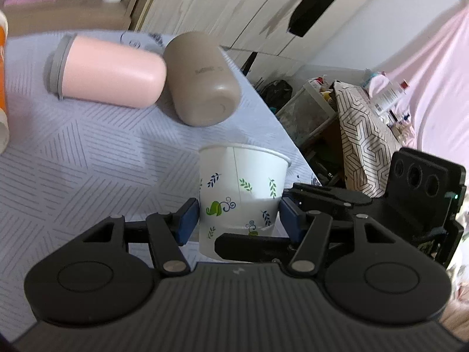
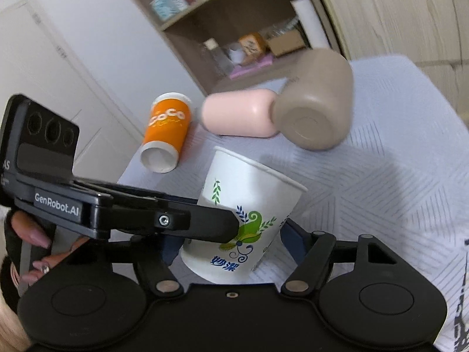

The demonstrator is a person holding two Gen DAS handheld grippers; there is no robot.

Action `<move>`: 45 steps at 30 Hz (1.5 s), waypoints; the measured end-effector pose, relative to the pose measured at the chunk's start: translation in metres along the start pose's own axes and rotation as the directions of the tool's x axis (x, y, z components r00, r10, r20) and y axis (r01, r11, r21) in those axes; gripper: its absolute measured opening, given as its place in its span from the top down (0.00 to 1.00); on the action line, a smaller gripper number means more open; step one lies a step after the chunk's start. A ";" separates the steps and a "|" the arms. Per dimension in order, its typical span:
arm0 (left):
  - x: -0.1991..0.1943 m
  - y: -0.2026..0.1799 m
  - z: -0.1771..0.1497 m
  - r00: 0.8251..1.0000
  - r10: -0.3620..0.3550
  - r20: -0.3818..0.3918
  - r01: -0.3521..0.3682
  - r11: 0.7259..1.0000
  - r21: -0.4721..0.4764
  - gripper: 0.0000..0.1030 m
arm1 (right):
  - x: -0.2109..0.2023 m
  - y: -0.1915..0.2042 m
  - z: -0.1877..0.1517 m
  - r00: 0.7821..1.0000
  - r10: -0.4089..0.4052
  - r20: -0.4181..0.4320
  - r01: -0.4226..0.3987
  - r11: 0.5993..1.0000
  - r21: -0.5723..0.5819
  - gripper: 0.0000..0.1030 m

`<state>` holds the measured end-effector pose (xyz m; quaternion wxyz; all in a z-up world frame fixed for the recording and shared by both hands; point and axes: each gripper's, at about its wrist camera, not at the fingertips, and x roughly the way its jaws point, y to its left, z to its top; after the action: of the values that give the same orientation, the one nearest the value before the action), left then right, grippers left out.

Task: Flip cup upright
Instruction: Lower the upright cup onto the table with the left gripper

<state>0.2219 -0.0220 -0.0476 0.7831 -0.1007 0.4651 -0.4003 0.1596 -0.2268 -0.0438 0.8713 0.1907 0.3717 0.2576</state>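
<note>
A white paper cup [image 1: 240,193] with leaf prints stands rim up between both grippers, just above the table. My left gripper [image 1: 239,220] has its blue pads against the cup's sides. My right gripper [image 2: 231,246] also brackets the same cup [image 2: 246,223], tilted slightly right; its left finger is hidden behind the other gripper's body. A pink cup [image 1: 111,73], a taupe cup [image 1: 202,79] and an orange COCO cup [image 2: 167,135] lie on their sides further back.
The table has a pale lavender patterned cloth [image 1: 88,152]; its right edge [image 1: 281,123] runs close to the paper cup. Clutter and a patterned bag [image 1: 363,140] sit on the floor beyond. Shelves [image 2: 234,29] stand behind the table.
</note>
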 end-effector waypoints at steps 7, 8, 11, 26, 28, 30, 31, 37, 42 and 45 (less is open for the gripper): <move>-0.016 -0.027 -0.022 0.994 0.057 0.093 -0.072 0.983 0.170 0.41 | -0.011 0.022 -0.013 0.998 -0.033 0.061 0.044 0.983 -0.178 0.27; -0.018 -0.029 -0.026 0.992 0.071 0.108 -0.091 0.977 0.194 0.41 | -0.012 0.025 -0.015 0.996 -0.045 0.071 0.058 0.977 -0.203 0.27; -0.022 -0.035 -0.036 0.985 0.105 0.139 -0.137 0.960 0.245 0.41 | -0.011 0.035 -0.022 0.990 -0.093 0.105 0.120 0.947 -0.297 0.28; -0.034 -0.027 -0.042 0.947 0.132 0.293 -0.217 0.935 0.279 0.42 | 0.011 0.062 -0.032 0.957 -0.179 0.229 0.280 0.780 -0.559 0.28; -0.033 -0.025 -0.038 0.941 0.139 0.310 -0.232 0.929 0.288 0.42 | 0.015 0.063 -0.029 0.952 -0.188 0.243 0.297 0.758 -0.580 0.28; -0.030 -0.025 -0.034 0.935 0.152 0.321 -0.251 0.922 0.294 0.42 | 0.020 0.063 -0.024 0.947 -0.196 0.255 0.313 0.735 -0.601 0.28; -0.028 -0.024 -0.032 0.932 0.160 0.326 -0.262 0.918 0.298 0.42 | 0.022 0.064 -0.022 0.946 -0.199 0.257 0.318 0.728 -0.608 0.28; -0.020 -0.019 -0.023 0.922 0.190 0.337 -0.299 0.903 0.308 0.42 | 0.039 0.062 -0.010 0.938 -0.221 0.267 0.343 0.695 -0.632 0.28; -0.013 -0.012 -0.020 0.927 0.177 0.331 -0.283 0.908 0.308 0.43 | 0.050 0.061 -0.012 0.919 -0.259 0.298 0.394 0.632 -0.667 0.28; -0.010 -0.013 -0.021 0.929 0.179 0.325 -0.284 0.906 0.315 0.43 | 0.053 0.059 -0.012 0.917 -0.278 0.287 0.399 0.627 -0.669 0.28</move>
<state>0.1956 -0.0187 -0.0464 0.8899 0.0421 0.2744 -0.3621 0.1635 -0.1472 -0.0502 0.9346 -0.2168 0.2017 0.1968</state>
